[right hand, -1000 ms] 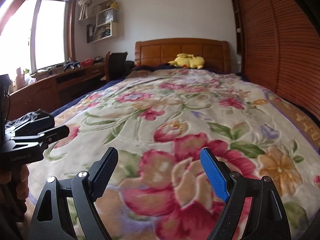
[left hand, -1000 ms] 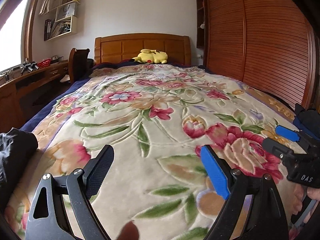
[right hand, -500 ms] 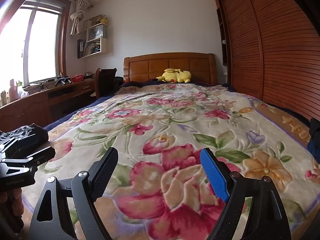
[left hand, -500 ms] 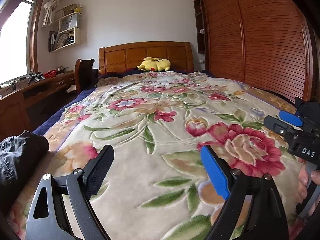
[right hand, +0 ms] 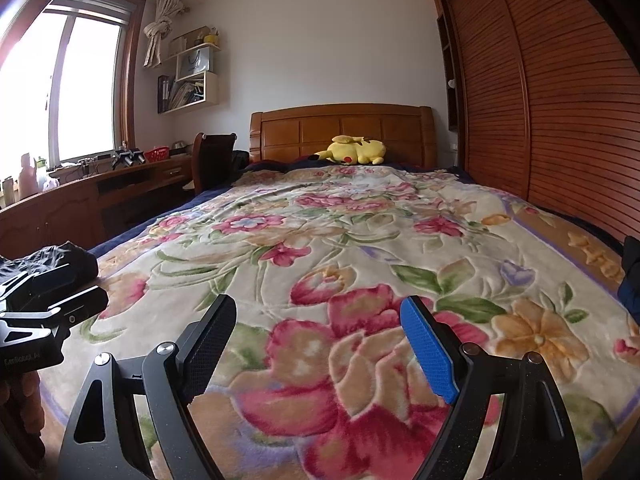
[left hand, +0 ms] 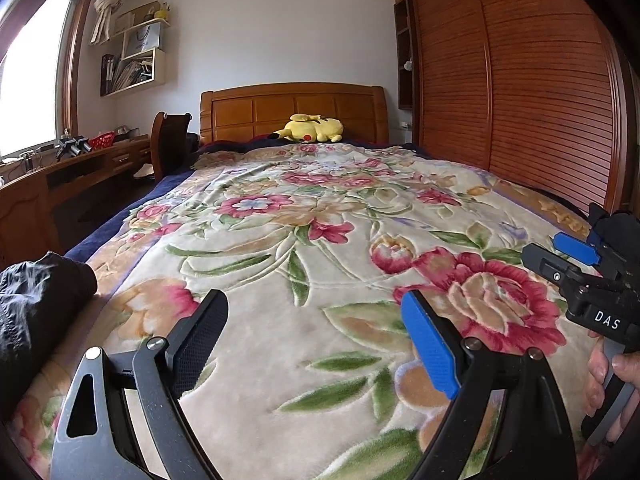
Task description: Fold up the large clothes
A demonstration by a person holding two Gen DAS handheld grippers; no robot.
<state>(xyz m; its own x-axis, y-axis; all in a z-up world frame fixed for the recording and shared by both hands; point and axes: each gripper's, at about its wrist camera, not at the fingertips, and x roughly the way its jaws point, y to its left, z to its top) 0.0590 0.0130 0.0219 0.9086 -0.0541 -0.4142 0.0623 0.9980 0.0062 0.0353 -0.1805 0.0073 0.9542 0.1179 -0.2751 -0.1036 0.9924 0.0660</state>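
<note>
A crumpled black garment (left hand: 36,304) lies on the near left corner of the bed; it also shows in the right wrist view (right hand: 60,258). A dark blue garment (right hand: 630,276) lies at the bed's right edge. My left gripper (left hand: 314,336) is open and empty above the floral blanket (left hand: 320,216), to the right of the black garment. My right gripper (right hand: 318,340) is open and empty over a big red flower, left of the blue garment. Each gripper shows at the edge of the other's view.
A yellow plush toy (left hand: 310,128) lies by the wooden headboard (left hand: 292,110). A wooden desk (right hand: 80,200) and chair (right hand: 212,160) stand left of the bed. A slatted wooden wardrobe (left hand: 520,88) runs along the right side.
Both grippers have tilted up and drawn back a little, so more of the room and walls shows. Both stay open and empty.
</note>
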